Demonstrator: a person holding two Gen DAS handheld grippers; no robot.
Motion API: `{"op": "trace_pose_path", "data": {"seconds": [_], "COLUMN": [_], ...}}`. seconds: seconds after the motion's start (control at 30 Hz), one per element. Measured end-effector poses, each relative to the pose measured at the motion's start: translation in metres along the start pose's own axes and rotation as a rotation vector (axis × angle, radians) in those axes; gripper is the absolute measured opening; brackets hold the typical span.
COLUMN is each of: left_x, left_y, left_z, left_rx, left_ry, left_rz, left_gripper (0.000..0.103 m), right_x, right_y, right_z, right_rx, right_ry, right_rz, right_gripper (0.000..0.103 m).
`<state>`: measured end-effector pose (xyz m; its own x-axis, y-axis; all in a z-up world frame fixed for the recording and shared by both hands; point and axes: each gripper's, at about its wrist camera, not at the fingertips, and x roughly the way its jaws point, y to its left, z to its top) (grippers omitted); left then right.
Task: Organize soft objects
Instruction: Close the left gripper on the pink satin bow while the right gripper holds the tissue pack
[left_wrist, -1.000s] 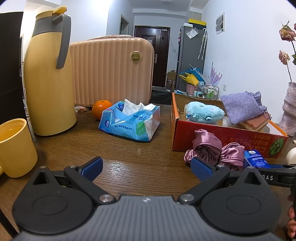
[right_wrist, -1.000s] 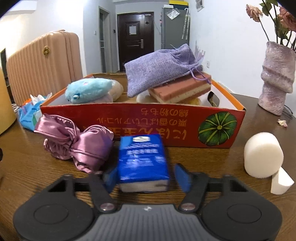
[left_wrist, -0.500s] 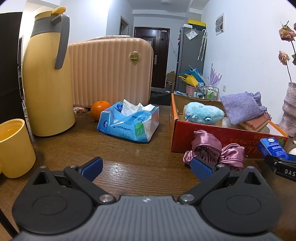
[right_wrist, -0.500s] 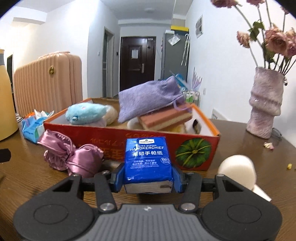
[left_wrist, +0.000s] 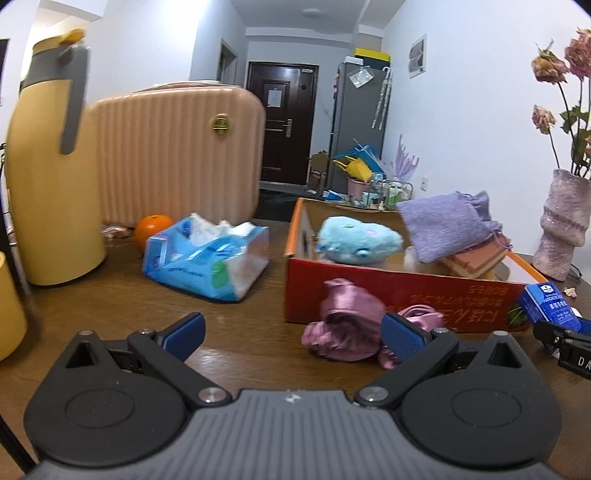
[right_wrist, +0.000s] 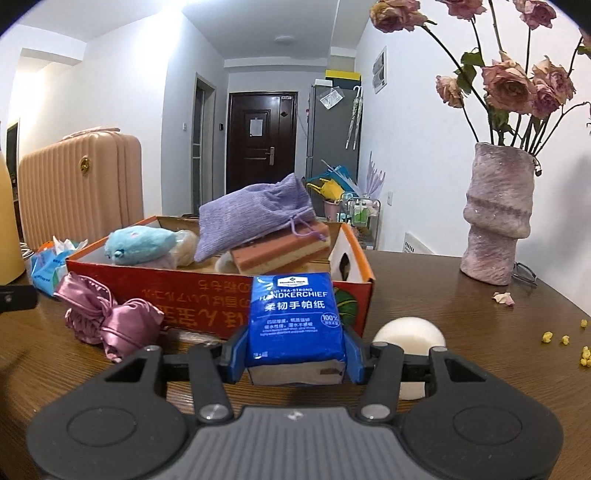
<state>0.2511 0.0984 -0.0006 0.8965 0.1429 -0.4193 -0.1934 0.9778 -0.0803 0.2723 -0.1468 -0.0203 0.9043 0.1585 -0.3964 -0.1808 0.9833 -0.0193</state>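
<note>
My right gripper (right_wrist: 295, 360) is shut on a blue handkerchief tissue pack (right_wrist: 295, 321) and holds it above the table in front of the red cardboard box (right_wrist: 207, 295); the pack also shows in the left wrist view (left_wrist: 546, 306). The box holds a blue plush toy (right_wrist: 140, 245), a purple drawstring pouch (right_wrist: 251, 218) and a pink sponge block (right_wrist: 280, 251). A pink satin cloth bundle (left_wrist: 343, 328) lies on the table before the box. My left gripper (left_wrist: 291, 332) is open and empty, just left of the bundle.
A white sponge (right_wrist: 406, 332) lies right of my right gripper. A pink vase (right_wrist: 498, 214) with dried roses stands at the right. An open tissue pack (left_wrist: 207, 258), an orange (left_wrist: 151, 229), a yellow thermos (left_wrist: 51, 166) and a peach suitcase (left_wrist: 177, 155) stand at the left.
My right gripper closed on the blue tissue pack and lifted it off the table. My left gripper has moved a little closer to the pink bundle and stayed open.
</note>
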Motion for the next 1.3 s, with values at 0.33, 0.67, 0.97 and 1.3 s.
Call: {"op": "trace_pose_path", "data": {"seconds": [0.33, 0.67, 0.97, 1.3], "left_x": [0.028, 0.054, 0.063, 0.051], "left_y": [-0.028, -0.027, -0.032, -0.035], "left_z": [0.005, 0.011, 0.013, 0.014], "left_rx": [0.023, 0.032, 0.087, 0.098], "left_ry": [0.029, 0.079, 0.108, 0.079], "left_rz": [-0.011, -0.011, -0.066, -0.098], "left_gripper": [0.103, 0.101, 0.035, 0.011], "right_x": [-0.003, -0.003, -0.001, -0.003], "right_y": [-0.009, -0.007, -0.006, -0.006], "right_z": [-0.002, -0.004, -0.005, -0.005], "right_rx": [-0.002, -0.009, -0.012, -0.014], "right_ry": [-0.007, -0.004, 0.000, -0.010], "right_rz": [0.014, 0.033, 0.030, 0.032], "right_gripper": [0.051, 0.051, 0.051, 0.051]}}
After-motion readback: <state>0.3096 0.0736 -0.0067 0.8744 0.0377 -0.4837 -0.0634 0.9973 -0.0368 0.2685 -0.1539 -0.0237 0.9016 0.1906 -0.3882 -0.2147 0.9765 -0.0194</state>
